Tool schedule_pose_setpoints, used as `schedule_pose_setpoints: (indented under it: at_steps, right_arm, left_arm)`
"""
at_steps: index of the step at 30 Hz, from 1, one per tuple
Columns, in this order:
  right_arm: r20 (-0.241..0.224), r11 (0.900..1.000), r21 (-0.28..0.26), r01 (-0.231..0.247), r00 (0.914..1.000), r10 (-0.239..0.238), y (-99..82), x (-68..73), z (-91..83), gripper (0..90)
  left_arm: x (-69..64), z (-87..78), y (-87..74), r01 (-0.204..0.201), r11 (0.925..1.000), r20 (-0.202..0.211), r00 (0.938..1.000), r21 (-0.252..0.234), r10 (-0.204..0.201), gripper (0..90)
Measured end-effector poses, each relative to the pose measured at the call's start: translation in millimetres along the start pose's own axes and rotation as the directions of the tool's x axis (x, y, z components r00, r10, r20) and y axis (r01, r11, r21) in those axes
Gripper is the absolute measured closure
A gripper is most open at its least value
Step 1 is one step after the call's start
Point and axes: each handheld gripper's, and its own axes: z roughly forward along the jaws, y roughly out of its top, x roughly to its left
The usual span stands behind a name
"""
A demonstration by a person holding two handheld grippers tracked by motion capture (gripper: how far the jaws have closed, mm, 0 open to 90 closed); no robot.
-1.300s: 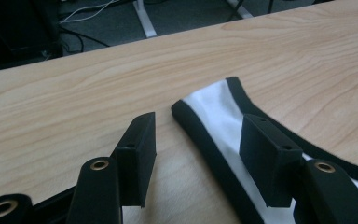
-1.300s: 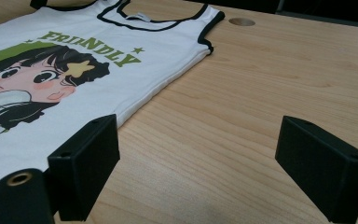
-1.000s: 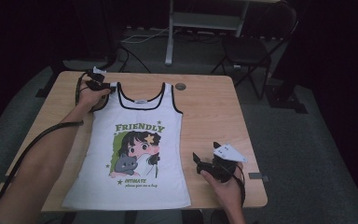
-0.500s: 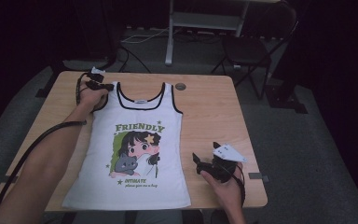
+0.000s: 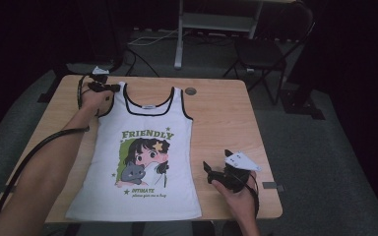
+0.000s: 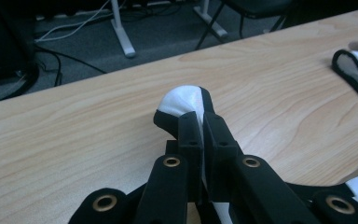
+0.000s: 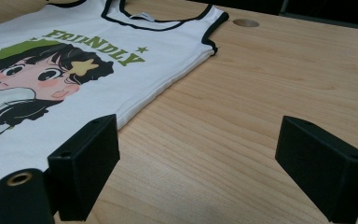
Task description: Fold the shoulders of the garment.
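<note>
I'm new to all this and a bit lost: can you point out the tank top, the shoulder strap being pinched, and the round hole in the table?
tank top [image 5: 142, 147], high view, on the printed chest.
shoulder strap [image 6: 182, 100], left gripper view, on the white fold past the fingers.
round hole [image 7: 245, 22], right gripper view, on its middle.

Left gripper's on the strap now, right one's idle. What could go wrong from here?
1. The left gripper pinches only the tip of the tank top's shoulder strap; a pull might slip it free.
2. The right gripper sits open on the table beside the hem, holding nothing, so a one-sided lift would probably drag and bunch the top.
</note>
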Motion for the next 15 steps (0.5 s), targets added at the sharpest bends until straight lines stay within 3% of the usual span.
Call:
schedule_pose_setpoints:
  at_steps: [2,15]
  right_arm:
    - [-0.001,1.0,0.001,0.001,1.0,-0.001,0.0,0.1,0.1,12.9]
    - [-0.011,1.0,0.003,0.006,0.9999,-0.006,0.2,0.9,0.2,12.9]
  left_arm:
    - [-3.1,-2.4,0.8,-0.013,0.9999,0.005,0.9999,0.003,0.013,87.1]
    - [-23.7,-25.2,-3.0,0.011,0.9992,0.038,0.9992,-0.039,-0.009,87.1]
